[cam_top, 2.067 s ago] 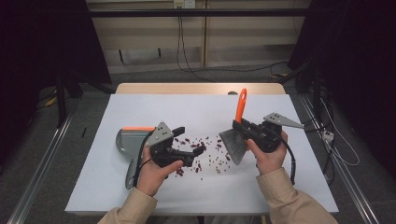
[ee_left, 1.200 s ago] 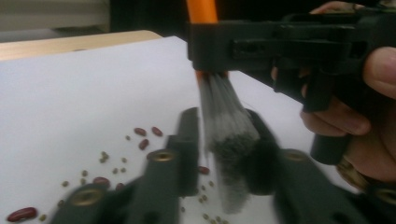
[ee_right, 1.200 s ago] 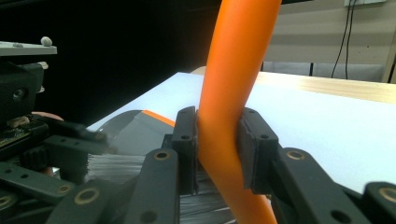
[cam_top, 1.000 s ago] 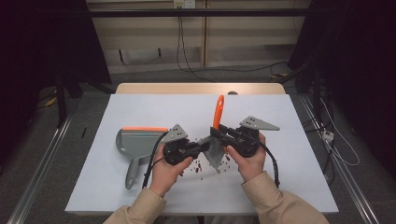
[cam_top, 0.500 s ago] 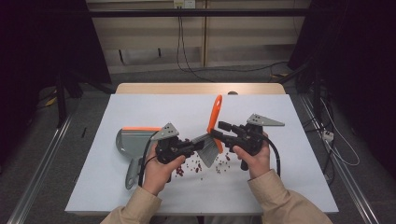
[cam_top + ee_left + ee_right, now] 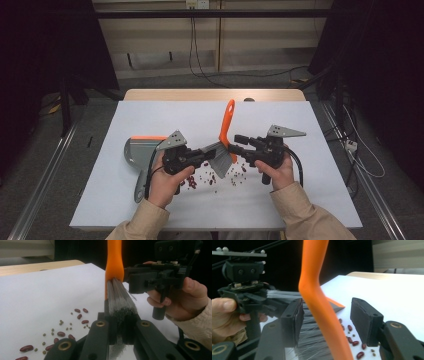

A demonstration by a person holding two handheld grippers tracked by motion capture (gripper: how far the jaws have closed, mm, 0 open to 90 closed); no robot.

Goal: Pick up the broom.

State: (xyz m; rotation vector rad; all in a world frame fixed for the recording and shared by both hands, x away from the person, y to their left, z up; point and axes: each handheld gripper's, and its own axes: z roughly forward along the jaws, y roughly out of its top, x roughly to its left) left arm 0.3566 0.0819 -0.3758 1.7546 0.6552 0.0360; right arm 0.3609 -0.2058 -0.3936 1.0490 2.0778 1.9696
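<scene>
Worktop: white sheet. Dustpan lies left, apparently empty. Brush mid-table, bristles clamped in left gripper jaws. Right gripper jaws have just been opening, straddling the orange handle (no contact). Beans scattered near; sweeping not yet done.

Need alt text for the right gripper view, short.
The right gripper has just opened its jaws around a brush's orange handle without gripping it. Behind, the left gripper clamps the grey bristles; beans dot the white table.
</scene>
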